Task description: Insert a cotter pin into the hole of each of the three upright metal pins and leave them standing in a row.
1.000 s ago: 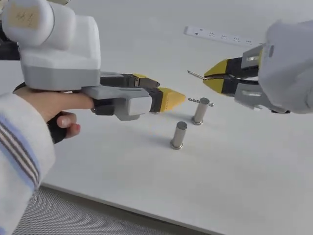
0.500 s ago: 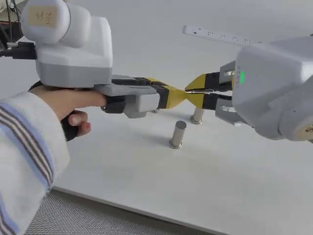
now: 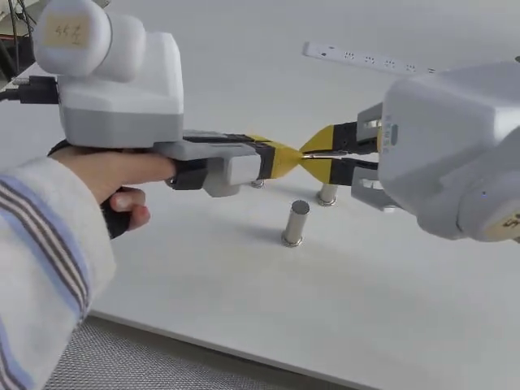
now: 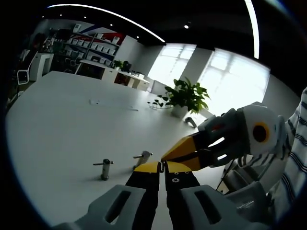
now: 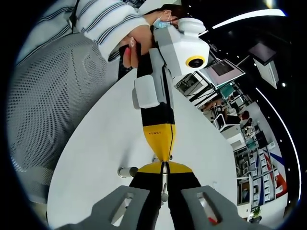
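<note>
Head view: right gripper pinches cotter pin; left gripper closed, meeting it at 9 o'clock, likely to regrip

Left gripper left, right gripper right, tips meeting above the table, cotter pin between. Front pin nearest, left rear pin and right rear pin underneath, power strip far behind.

Open office, white desks, storage shelves, potted plant
</note>
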Motion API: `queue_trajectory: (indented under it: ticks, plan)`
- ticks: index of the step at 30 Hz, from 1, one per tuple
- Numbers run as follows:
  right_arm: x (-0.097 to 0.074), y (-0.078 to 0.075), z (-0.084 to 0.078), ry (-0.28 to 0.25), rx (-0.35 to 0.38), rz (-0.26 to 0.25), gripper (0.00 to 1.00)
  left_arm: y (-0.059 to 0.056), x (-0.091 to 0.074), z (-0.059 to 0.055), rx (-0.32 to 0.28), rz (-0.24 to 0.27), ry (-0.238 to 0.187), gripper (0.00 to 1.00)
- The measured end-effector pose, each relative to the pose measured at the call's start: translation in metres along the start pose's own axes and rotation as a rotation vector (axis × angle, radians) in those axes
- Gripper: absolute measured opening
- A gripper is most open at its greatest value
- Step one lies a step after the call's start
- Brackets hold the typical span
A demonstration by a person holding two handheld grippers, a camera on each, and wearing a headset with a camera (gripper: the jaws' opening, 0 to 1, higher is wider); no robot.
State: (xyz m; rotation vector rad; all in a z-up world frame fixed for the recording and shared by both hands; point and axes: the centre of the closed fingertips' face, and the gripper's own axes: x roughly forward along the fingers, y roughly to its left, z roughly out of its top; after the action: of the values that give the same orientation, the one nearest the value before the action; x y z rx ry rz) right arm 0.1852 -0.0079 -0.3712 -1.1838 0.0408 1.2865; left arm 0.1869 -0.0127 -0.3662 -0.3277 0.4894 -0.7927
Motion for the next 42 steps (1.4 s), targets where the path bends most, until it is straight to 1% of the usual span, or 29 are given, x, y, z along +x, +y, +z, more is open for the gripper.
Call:
queue_trajectory:
  ticks: [3, 8, 11, 18, 20, 23, 26, 28, 29, 30, 33, 35, 37, 38, 39, 41, 42]
  plan:
    - [0.0, 0.001, 0.0, 0.0, -0.001, 0.004, 0.0, -0.001, 0.0, -0.001, 0.007, -0.001, 0.006, 0.0]
    - [0.0, 0.003, 0.0, -0.003, 0.012, 0.008, 0.0, -0.003, 0.001, -0.003, -0.001, -0.01, 0.016, 0.0]
    - [0.0, 0.004, 0.0, -0.01, 0.012, 0.008, 0.0, -0.004, 0.001, -0.004, 0.036, -0.016, 0.024, 0.0]
    - [-0.001, 0.002, 0.003, -0.022, 0.005, -0.006, 0.0, -0.004, -0.002, -0.002, 0.007, -0.019, 0.02, 0.0]
    - [-0.001, 0.003, 0.003, -0.02, 0.012, -0.001, 0.0, -0.004, -0.001, -0.003, -0.024, -0.018, 0.029, 0.0]
    - [-0.001, 0.003, 0.003, -0.02, 0.018, 0.005, 0.0, -0.003, -0.001, -0.003, -0.018, -0.018, 0.031, 0.0]
    - [0.0, 0.005, 0.002, -0.039, 0.066, 0.018, 0.01, -0.002, -0.002, -0.005, 0.001, -0.014, 0.038, 0.0]
    - [0.0, 0.005, -0.001, -0.037, 0.082, 0.017, 0.1, -0.001, -0.002, -0.006, 0.005, -0.012, 0.043, 0.0]
    - [-0.001, 0.005, -0.004, -0.036, 0.091, 0.016, 0.13, 0.0, -0.002, -0.006, 0.009, -0.014, 0.047, 0.0]
    - [-0.001, 0.006, -0.006, -0.033, 0.102, 0.019, 0.14, 0.0, -0.003, -0.007, 0.013, -0.017, 0.049, 0.0]
    - [-0.002, 0.008, -0.013, -0.03, 0.168, 0.039, 0.13, 0.001, -0.005, -0.007, 0.026, -0.026, 0.056, 0.0]
    - [-0.003, 0.009, -0.016, -0.031, 0.205, 0.053, 0.14, 0.001, -0.007, -0.006, 0.013, -0.04, 0.055, 0.0]
    - [-0.005, 0.011, -0.018, -0.032, 0.244, 0.069, 0.15, 0.0, -0.008, -0.002, 0.047, -0.05, 0.038, 0.0]
    - [-0.005, 0.013, -0.019, -0.036, 0.259, 0.085, 0.17, -0.002, -0.009, 0.0, 0.067, -0.057, 0.032, 0.0]
    - [-0.005, 0.014, -0.022, -0.036, 0.275, 0.09, 0.19, -0.003, -0.01, 0.001, 0.077, -0.063, 0.028, 0.0]
    - [-0.005, 0.017, -0.025, -0.039, 0.319, 0.109, 0.2, -0.004, -0.011, 0.004, 0.15, -0.08, 0.016, 0.0]
    - [-0.006, 0.018, -0.026, -0.04, 0.339, 0.118, 0.21, -0.006, -0.013, 0.003, 0.196, -0.089, 0.023, 0.0]
